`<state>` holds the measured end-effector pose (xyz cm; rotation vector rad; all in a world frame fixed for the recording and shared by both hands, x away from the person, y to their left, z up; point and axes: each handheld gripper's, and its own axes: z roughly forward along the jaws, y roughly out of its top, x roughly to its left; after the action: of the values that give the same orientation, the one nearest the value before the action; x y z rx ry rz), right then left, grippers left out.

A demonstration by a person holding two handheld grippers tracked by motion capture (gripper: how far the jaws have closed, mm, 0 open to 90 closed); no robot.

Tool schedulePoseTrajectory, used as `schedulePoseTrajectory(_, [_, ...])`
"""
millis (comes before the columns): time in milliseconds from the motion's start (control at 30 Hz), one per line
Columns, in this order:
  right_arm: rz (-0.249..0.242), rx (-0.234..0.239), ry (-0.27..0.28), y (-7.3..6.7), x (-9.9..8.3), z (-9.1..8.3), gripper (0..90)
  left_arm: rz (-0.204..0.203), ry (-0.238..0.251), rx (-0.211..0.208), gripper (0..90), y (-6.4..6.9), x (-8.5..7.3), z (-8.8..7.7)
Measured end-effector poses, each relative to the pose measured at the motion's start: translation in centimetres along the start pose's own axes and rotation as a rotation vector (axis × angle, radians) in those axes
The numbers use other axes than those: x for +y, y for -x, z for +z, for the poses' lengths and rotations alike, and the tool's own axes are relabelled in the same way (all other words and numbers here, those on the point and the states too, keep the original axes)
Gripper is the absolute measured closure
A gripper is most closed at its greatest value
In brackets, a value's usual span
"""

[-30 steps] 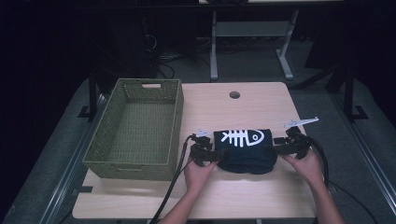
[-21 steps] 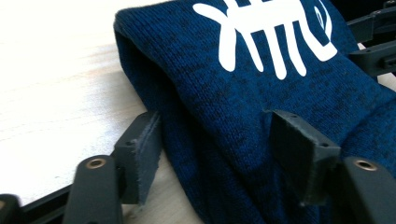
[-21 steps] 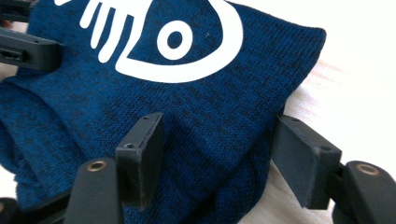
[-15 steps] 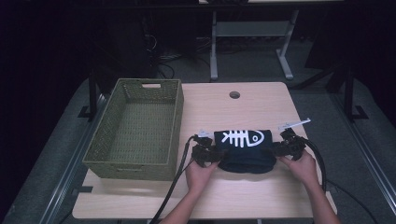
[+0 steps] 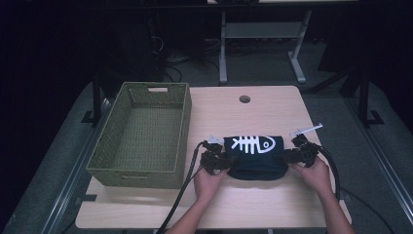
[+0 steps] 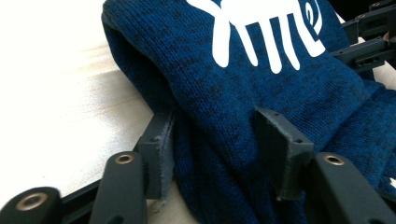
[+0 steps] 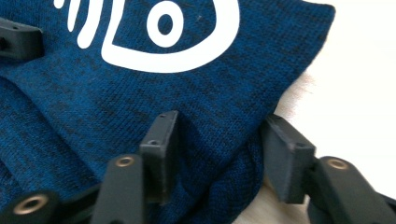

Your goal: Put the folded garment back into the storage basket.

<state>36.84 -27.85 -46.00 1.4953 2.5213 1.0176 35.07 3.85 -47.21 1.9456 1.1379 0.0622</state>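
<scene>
A folded dark blue knit garment (image 5: 256, 163) with a white fish-skeleton print lies on the wooden table (image 5: 253, 114), to the right of the basket. My left gripper (image 5: 220, 161) is at its left end. In the left gripper view my left gripper (image 6: 219, 154) has a thick fold of the blue garment (image 6: 243, 93) filling the space between its pads. My right gripper (image 5: 291, 156) is at the garment's right end. There too, my right gripper (image 7: 219, 154) has the blue garment (image 7: 140, 93) squeezed between its pads. A hand holds each gripper.
An empty green woven basket (image 5: 136, 176) stands on the table's left side, close to my left gripper. A round cable hole (image 5: 244, 99) sits near the table's far edge. Black cables trail from both grippers toward the front edge. Desk legs and dark floor lie beyond.
Both hands have shifted slightly inward against the garment's ends. The garment stays in the same spot on the table.
</scene>
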Motion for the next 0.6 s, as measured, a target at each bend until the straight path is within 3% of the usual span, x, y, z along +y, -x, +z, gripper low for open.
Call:
schedulePoseTrajectory(267, [0.009, 0.029, -0.003, -0.4, -0.1, 0.2, 68.5, 0.020, -0.011, -0.005, 61.9, 0.3, 0.2, -0.1])
schedulePoseTrajectory(600, [0.027, 0.072, 0.022, -0.8, -0.5, -0.9, 71.5, 0.011, 0.001, -0.023, 68.4, 0.4, 0.4, -0.5])
